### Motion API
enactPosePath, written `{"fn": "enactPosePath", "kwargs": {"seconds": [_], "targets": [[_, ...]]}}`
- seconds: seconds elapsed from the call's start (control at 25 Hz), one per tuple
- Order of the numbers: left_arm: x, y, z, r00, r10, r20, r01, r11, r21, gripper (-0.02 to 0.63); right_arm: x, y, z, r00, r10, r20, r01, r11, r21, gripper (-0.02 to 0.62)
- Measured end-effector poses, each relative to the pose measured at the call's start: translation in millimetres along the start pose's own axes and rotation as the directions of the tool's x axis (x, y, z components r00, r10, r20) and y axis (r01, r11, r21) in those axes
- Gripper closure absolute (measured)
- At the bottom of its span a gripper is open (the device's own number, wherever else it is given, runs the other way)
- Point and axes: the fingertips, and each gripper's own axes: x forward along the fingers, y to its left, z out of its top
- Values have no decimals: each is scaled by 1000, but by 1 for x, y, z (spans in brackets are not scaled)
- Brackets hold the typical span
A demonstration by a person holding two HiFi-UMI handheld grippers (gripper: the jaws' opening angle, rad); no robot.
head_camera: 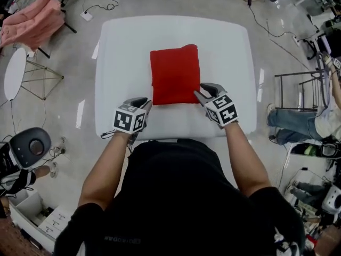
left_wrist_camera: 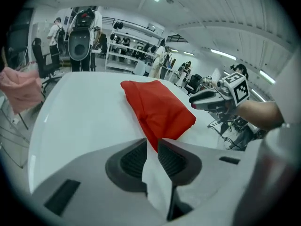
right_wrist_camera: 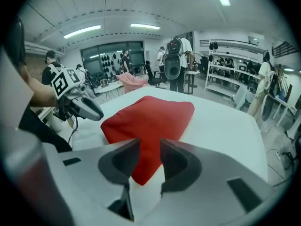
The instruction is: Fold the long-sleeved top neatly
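Observation:
The red long-sleeved top (head_camera: 175, 74) lies folded into a compact rectangle in the middle of the white table (head_camera: 120, 52). My left gripper (head_camera: 144, 104) hovers just off the top's near left corner, and my right gripper (head_camera: 205, 92) just off its near right corner. In the left gripper view the jaws (left_wrist_camera: 151, 143) stand a little apart with nothing between them, and the red top (left_wrist_camera: 157, 107) lies beyond. The right gripper view shows its jaws (right_wrist_camera: 150, 144) apart and empty, the red top (right_wrist_camera: 148, 116) lying just ahead on the table.
A pink garment (head_camera: 32, 21) hangs over a chair at the far left, with a round white side table (head_camera: 14, 72) below it. A metal rack (head_camera: 298, 92) and a seated person stand to the right. Cables cross the floor behind the table.

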Motion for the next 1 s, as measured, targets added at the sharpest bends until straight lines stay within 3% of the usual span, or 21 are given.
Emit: {"fn": "enactPosePath", "kwargs": {"seconds": [0.24,0.36,0.48,0.6,0.72,0.88,1.0], "targets": [[-15,14,19,997,52,51,-56,996,73,548,-9,36,-12,1000,-16,22,16,1000,12,463],[-30,-4,27,995,19,101,-24,998,54,548,-27,43,-12,998,-49,48,46,997,64,471],[-46,-22,26,992,-24,127,13,996,89,548,-47,49,-6,989,-102,104,85,984,155,486],[-65,-35,25,985,-77,155,58,990,126,587,-67,57,6,970,-162,180,113,960,257,585],[-79,-45,25,978,-117,171,91,984,154,600,-83,70,15,948,-207,243,125,941,315,591],[-89,-54,27,974,-134,184,96,975,200,600,-95,87,22,929,-241,279,158,944,290,591],[-96,-65,28,968,-137,210,94,975,203,600,-96,96,20,941,-208,266,145,960,238,592]]}}
